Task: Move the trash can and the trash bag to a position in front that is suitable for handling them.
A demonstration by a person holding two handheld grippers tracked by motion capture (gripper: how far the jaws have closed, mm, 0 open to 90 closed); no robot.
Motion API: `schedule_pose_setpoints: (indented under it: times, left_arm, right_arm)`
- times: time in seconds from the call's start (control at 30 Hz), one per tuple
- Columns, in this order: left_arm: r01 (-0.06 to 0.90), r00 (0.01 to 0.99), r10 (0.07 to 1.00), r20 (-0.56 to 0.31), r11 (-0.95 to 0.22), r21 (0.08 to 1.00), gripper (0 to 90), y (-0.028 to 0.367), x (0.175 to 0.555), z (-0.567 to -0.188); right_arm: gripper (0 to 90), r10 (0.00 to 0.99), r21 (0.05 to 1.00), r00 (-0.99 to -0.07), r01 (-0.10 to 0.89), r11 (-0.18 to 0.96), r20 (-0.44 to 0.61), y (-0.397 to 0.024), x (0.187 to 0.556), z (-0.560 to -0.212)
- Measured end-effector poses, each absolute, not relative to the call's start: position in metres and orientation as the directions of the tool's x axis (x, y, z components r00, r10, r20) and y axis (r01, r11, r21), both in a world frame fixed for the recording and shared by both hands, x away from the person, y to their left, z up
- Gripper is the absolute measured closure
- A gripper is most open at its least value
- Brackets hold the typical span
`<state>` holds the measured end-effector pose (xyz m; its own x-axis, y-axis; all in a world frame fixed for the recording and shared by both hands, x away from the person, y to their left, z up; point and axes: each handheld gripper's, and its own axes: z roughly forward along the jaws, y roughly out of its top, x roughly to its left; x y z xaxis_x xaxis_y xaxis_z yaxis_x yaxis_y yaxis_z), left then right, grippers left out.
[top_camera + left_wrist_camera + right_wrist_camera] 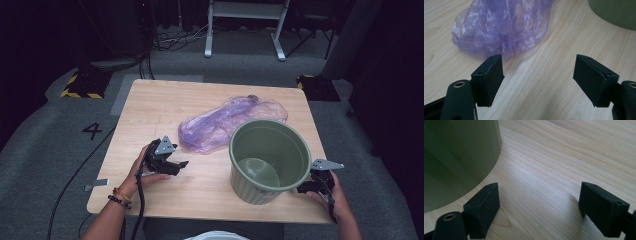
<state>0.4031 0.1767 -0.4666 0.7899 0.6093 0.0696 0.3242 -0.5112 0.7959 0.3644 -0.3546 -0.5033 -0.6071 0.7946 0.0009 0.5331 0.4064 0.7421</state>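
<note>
Your left gripper [172, 162], jaws spread and empty, faced the crumpled translucent purple plastic bag [227, 122], which lay just ahead of it, long axis running away toward the table's far right. Your right gripper [312, 185], also spread, sat beside the ribbed green plastic bucket [267, 160], apparently not touching.

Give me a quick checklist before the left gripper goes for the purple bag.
1. Left gripper jaws open, nothing between them: ok.
2. Purple bag lies just ahead of those jaws, not yet touched: ok.
3. Bag flat on the table, apart from the green bin: cannot tell, its edge runs behind the rim.
4. Green bin upright, mouth free: ok.
5. Right gripper open beside the bin, not holding it: ok.
</note>
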Motion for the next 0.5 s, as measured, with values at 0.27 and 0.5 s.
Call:
schedule_pose_setpoints:
  times: [0.27,0.5]
  left_arm:
    - [0.312,0.787,0.615,0.056,-0.474,0.823,22.4,0.162,0.422,-0.457]
    - [0.330,0.773,0.634,0.026,-0.437,0.837,22.6,0.149,0.443,-0.460]
  right_arm:
    - [16.8,0.794,0.741,-0.608,0.533,0.408,0.000,-0.355,0.365,-0.503]
    - [16.8,0.794,0.742,-0.608,0.533,0.407,0.000,-0.355,0.365,-0.503]
